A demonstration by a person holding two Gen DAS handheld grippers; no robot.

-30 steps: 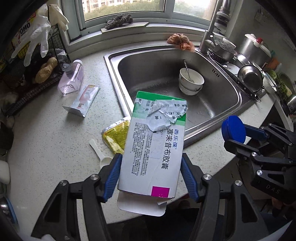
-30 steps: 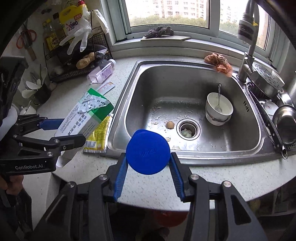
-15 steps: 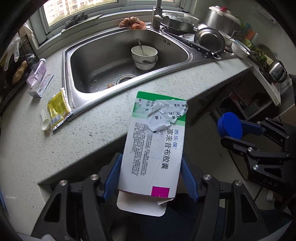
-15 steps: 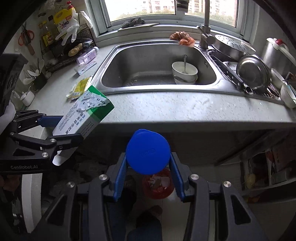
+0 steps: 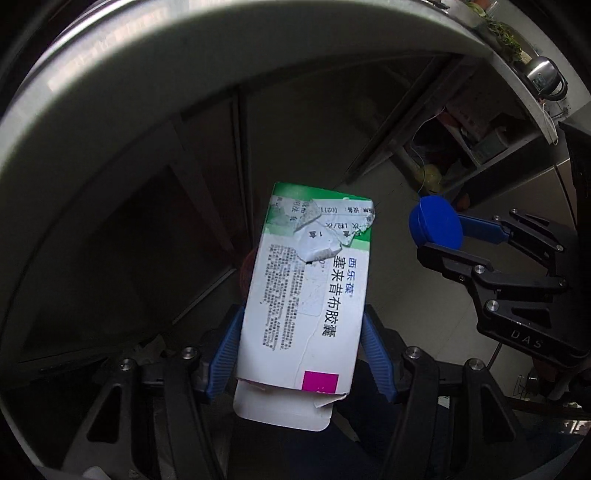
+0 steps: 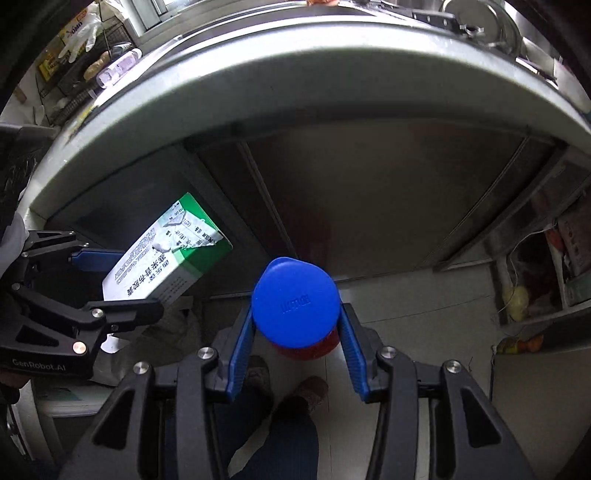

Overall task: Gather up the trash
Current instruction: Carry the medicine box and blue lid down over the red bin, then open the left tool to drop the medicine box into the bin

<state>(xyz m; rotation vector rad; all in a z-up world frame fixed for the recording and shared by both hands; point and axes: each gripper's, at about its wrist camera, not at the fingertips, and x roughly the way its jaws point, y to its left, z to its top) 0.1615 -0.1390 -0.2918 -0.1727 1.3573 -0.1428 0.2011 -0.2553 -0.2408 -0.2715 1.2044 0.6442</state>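
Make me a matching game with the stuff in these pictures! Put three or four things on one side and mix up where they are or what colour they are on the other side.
Things:
1. medicine box
2. round lid
3. red bin
4. rubber glove

Descriptions:
A. plain blue, clamped in the right gripper
B. on the floor, peeking out under the lid
C. hanging up above the counter
D. white with a green end, clamped in the left gripper

Pairs: 1-D, 2-A, 3-B, 4-C
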